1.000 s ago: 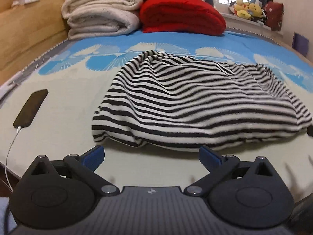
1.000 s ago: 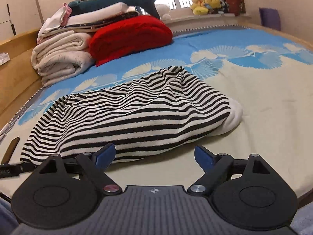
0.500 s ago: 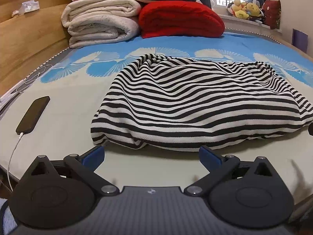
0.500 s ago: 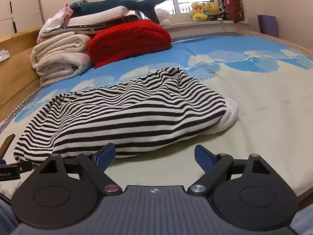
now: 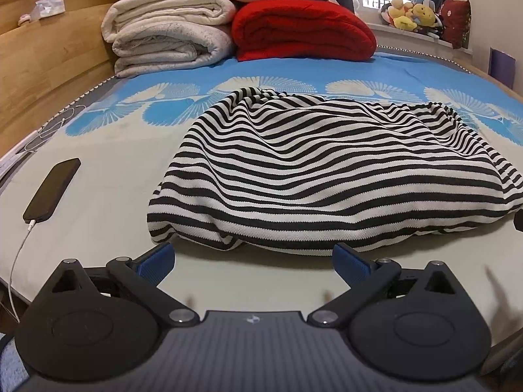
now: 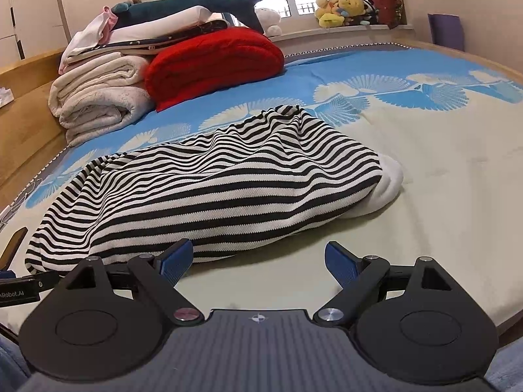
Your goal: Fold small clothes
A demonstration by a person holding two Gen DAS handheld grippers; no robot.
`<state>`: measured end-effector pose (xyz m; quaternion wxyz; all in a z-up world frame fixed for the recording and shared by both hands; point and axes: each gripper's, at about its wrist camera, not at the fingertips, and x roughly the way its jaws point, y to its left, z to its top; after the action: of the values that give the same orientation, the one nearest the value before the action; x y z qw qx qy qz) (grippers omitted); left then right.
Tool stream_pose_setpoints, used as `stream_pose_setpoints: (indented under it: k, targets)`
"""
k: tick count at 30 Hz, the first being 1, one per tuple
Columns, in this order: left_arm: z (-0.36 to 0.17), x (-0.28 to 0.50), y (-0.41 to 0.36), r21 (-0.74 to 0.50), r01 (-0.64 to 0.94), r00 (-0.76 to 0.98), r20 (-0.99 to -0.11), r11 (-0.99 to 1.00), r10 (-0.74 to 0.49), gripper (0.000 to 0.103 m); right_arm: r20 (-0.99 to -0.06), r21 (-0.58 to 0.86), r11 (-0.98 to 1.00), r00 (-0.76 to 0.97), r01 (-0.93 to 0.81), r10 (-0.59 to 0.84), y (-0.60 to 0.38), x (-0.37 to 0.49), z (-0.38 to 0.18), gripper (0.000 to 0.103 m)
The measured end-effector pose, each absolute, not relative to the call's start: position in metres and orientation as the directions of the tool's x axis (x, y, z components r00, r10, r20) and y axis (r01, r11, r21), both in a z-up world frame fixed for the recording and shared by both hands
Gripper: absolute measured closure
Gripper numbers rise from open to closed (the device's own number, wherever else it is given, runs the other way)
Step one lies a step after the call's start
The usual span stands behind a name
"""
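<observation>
A black-and-white striped garment point(image 5: 327, 176) lies in a loose, rumpled heap on the bed; it also shows in the right wrist view point(image 6: 209, 189), with a white part point(image 6: 387, 184) sticking out at its right end. My left gripper point(image 5: 253, 261) is open and empty, just short of the garment's near left hem. My right gripper point(image 6: 258, 259) is open and empty, its left finger point(image 6: 178, 258) close to the near hem. Part of the left gripper point(image 6: 19, 289) shows at the right wrist view's left edge.
A black phone point(image 5: 52, 192) on a white cable lies on the bed at the left. Folded cream blankets point(image 5: 170, 39) and a red blanket point(image 5: 304, 32) are stacked at the head of the bed. A wooden bed frame point(image 5: 42, 75) runs along the left. Plush toys point(image 6: 343, 9) sit on the windowsill.
Both grippers have lowered and moved in a little closer to the garment's near hem. Both stay open. The garment has not moved.
</observation>
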<state>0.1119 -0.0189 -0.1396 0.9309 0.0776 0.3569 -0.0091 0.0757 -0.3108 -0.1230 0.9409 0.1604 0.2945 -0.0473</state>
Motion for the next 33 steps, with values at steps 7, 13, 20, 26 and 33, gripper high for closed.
stream_pose_setpoints:
  k: [7,13,20,26,33]
  targets:
    - [-0.139,0.112,-0.019,0.137,0.071,0.744,-0.667,0.988,0.039,0.000,-0.581,0.277,0.942,0.814,0.191,0.005,-0.311,0.077,-0.125,0.014]
    - [-0.140,0.114,-0.019,0.134,0.068,0.742,-0.669,0.989,0.039,0.000,-0.586,0.276,0.942,0.810,0.191,0.007,-0.311,0.078,-0.126,0.014]
    - [-0.137,0.117,-0.012,0.099,0.042,0.742,-0.670,0.994,0.036,0.000,-0.608,0.494,0.830,0.785,0.258,0.118,-0.339,0.086,-0.137,0.014]
    - [-0.128,0.124,0.005,0.091,-0.053,0.749,-0.655,0.994,0.099,0.000,-0.605,0.715,0.504,0.790,0.484,0.100,-0.403,0.096,-0.158,0.014]
    - [-0.124,0.150,0.050,0.079,-0.268,0.679,-0.692,0.960,0.247,0.000,-0.524,0.843,0.214,0.843,0.494,0.118,-0.444,0.129,-0.187,0.014]
